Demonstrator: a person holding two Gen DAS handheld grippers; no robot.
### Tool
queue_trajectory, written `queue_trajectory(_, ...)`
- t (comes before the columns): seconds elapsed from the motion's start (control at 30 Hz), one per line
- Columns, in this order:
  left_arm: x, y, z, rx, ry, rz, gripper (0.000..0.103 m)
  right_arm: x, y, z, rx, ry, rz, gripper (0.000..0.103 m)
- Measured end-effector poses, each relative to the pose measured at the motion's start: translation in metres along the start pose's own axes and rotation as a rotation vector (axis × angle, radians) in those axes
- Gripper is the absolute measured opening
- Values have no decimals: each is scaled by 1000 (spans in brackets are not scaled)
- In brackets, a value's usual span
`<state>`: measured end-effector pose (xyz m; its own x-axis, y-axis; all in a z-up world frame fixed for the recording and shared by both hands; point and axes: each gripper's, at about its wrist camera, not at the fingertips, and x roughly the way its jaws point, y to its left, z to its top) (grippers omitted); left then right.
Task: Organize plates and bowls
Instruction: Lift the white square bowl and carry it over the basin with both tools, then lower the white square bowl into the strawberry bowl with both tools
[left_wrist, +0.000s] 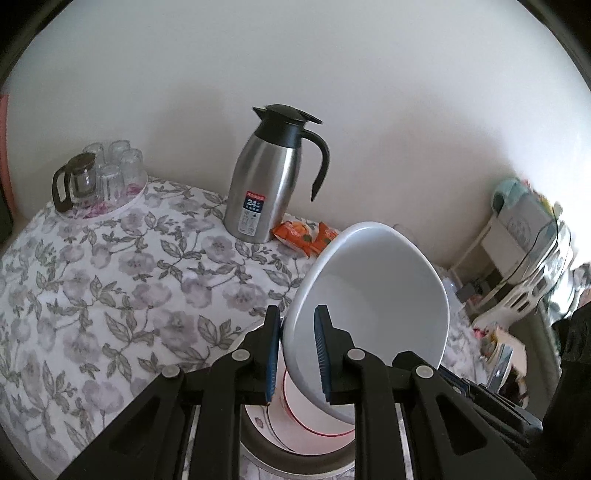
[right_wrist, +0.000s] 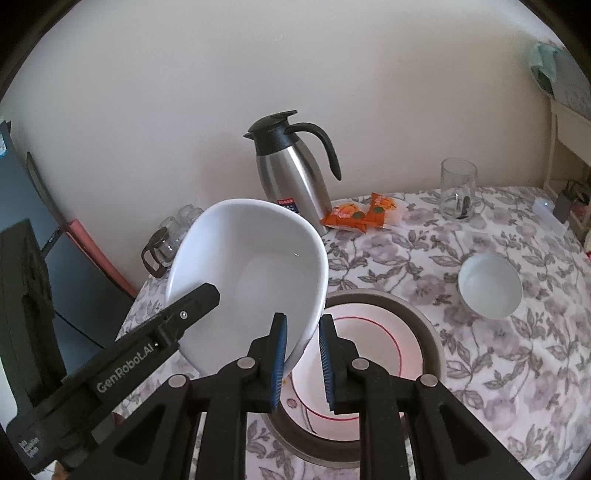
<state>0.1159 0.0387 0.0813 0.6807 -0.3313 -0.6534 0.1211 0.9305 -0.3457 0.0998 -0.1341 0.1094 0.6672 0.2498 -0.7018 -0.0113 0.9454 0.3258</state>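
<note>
We hold the white bowl (right_wrist: 247, 273) tilted in the air, its rim pinched by both the left gripper (left_wrist: 297, 354) and the right gripper (right_wrist: 303, 360), just above the stacked plates (right_wrist: 373, 354) below our claws. Next it likely wants levelling and lowering onto the stack, or beside the small bowl (right_wrist: 489, 290) right of the right claw. Floral tablecloth (left_wrist: 110, 277), steel flask (left_wrist: 264, 177) ahead, plain wall
</note>
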Motion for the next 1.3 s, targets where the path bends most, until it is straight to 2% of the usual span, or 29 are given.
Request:
queue_trajectory(0.17,4,-14,-4,31,13,-10,19,-5,-18,-2,35,-5,13,19)
queue_trajectory(0.27,10,-21,-8,44,36,-17,19,-8,-24,-4,28,-6,-14,19)
queue_trajectory(0.5,25,-37,-20,87,93,18,19,-6,-40,-9,43,29,-33,19)
queue_trajectory(0.87,47,-31,-32,53,191,45,19,13,-50,-19,59,103,-41,19)
queue_trajectory(1.3,64,-22,-38,28,263,68,19,38,-54,-30,78,209,-55,19)
